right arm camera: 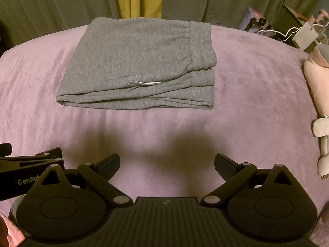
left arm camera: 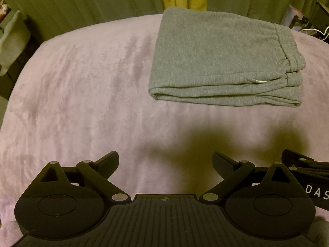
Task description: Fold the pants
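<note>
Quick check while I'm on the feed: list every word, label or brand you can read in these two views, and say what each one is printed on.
"DAS": white letters on the side of the right gripper, cut off by the frame edge in the left wrist view.
"GenRob": pale letters on the side of the left gripper, cut off behind the right gripper's body in the right wrist view.
Nothing readable on the grey pants. The clutter at far right is too small to read.
</note>
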Action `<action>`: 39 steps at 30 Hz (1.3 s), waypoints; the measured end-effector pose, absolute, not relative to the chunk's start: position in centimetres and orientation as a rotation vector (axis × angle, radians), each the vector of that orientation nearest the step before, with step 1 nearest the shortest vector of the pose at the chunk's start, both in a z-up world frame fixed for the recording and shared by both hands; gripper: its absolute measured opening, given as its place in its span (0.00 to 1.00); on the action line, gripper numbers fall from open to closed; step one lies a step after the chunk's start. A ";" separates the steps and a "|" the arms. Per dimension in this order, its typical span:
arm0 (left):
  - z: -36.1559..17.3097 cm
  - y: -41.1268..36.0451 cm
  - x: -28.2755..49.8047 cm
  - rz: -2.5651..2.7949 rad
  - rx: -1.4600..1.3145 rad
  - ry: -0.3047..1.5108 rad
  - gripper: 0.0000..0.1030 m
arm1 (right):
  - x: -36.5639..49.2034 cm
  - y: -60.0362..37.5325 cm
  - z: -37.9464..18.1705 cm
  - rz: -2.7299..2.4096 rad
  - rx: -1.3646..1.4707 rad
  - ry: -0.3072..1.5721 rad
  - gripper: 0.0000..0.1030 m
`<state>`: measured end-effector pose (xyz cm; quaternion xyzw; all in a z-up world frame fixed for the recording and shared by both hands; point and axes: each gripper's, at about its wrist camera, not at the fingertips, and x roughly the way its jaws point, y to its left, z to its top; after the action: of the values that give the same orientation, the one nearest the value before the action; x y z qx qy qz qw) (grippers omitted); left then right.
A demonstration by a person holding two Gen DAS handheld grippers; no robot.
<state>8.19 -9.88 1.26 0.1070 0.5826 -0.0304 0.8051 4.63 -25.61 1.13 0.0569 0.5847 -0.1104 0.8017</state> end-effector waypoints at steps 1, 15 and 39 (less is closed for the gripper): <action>1.2 -9.9 8.2 -0.064 0.230 1.249 0.97 | 4.6 -25.6 1.1 -0.237 0.121 1.254 0.96; 0.9 -9.8 8.4 -0.056 0.230 1.252 0.97 | 4.5 -25.6 0.8 -0.230 0.123 1.257 0.96; 0.5 -9.6 8.9 -0.054 0.198 1.255 0.97 | 5.1 -26.1 0.1 -0.223 0.129 1.268 0.96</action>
<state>8.93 -9.60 0.52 0.0926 0.5862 -0.0253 0.8044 5.10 -26.14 0.10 0.0601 0.5906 -0.1040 0.7980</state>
